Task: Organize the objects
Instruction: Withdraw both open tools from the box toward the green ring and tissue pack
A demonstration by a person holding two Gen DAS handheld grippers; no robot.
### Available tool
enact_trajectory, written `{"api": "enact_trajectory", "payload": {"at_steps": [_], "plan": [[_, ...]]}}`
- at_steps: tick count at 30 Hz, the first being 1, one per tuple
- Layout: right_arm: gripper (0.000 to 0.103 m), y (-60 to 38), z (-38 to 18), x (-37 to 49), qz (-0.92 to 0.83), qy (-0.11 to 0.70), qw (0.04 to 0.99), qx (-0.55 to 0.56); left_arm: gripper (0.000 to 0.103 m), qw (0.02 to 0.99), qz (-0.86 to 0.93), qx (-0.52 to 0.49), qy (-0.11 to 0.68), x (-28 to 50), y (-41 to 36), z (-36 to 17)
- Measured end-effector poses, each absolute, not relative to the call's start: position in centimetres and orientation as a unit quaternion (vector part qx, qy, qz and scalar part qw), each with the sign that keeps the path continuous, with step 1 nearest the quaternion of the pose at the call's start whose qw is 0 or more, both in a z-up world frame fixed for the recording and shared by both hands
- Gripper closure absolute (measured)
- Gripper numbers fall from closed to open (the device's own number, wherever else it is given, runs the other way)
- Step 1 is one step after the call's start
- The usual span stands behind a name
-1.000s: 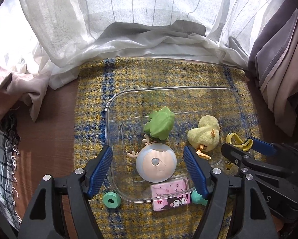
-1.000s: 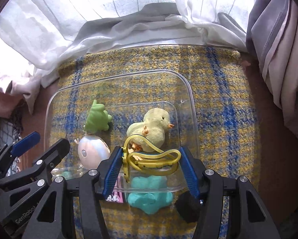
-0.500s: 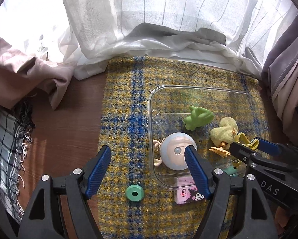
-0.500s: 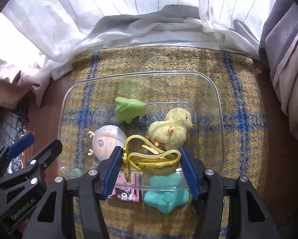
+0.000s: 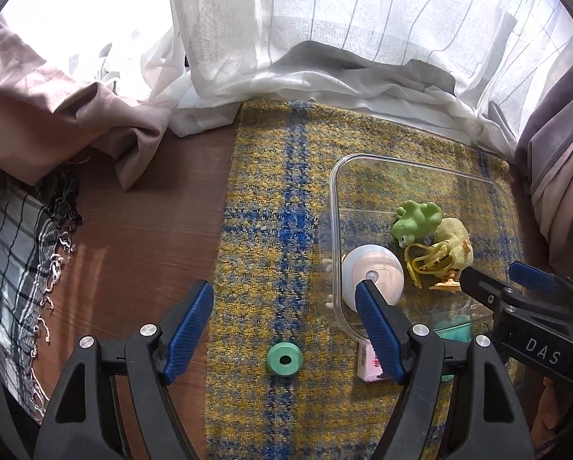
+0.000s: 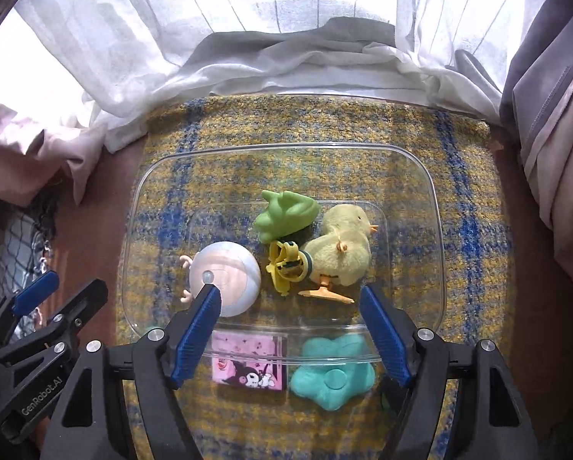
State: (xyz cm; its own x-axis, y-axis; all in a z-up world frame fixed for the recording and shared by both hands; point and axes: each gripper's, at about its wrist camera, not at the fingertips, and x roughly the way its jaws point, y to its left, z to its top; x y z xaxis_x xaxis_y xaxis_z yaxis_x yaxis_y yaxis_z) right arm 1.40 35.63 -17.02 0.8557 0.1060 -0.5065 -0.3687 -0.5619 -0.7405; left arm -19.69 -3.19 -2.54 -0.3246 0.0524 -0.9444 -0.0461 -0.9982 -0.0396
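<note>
1. Two grippers hang over a yellow-and-blue rug (image 5: 271, 199); the left gripper (image 5: 284, 314) has its jaws spread and grasps nothing, and the right gripper (image 6: 290, 312) is likewise released and empty.
2. A green ring (image 5: 284, 359) lies on the rug between the left gripper's fingers, just below the tips.
3. Ahead of the right gripper, a clear bin (image 6: 432, 230) holds a yellow clip (image 6: 286, 264), a chick (image 6: 340, 249), a green toy (image 6: 286, 214) and a round toy (image 6: 229, 276).
4. A pink card (image 6: 250, 360) and a teal star (image 6: 332, 372) lie on the rug between the right gripper's fingers, outside the bin.

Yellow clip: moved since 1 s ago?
Yes. The yellow clip has left the right gripper, which is now open, and lies inside the clear container, against the chick toy.
</note>
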Motion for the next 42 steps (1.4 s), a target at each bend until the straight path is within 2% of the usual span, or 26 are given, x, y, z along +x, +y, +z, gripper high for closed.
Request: {"api": "enact_trajectory", "payload": {"at_steps": [23,42], "plan": [[0.028,30.7,-14.1,0.6,0.304,0.053,0.464,-0.831,0.028,0.043,0.825,-0.564,0.002,-14.9,-4.3,-0.9],[0.028,28.4,-15.2,4.3,0.288,0.072,0.467,-0.833,0.028,0.044,0.804,-0.593,0.009,-12.6,-5.8,-4.1]]}}
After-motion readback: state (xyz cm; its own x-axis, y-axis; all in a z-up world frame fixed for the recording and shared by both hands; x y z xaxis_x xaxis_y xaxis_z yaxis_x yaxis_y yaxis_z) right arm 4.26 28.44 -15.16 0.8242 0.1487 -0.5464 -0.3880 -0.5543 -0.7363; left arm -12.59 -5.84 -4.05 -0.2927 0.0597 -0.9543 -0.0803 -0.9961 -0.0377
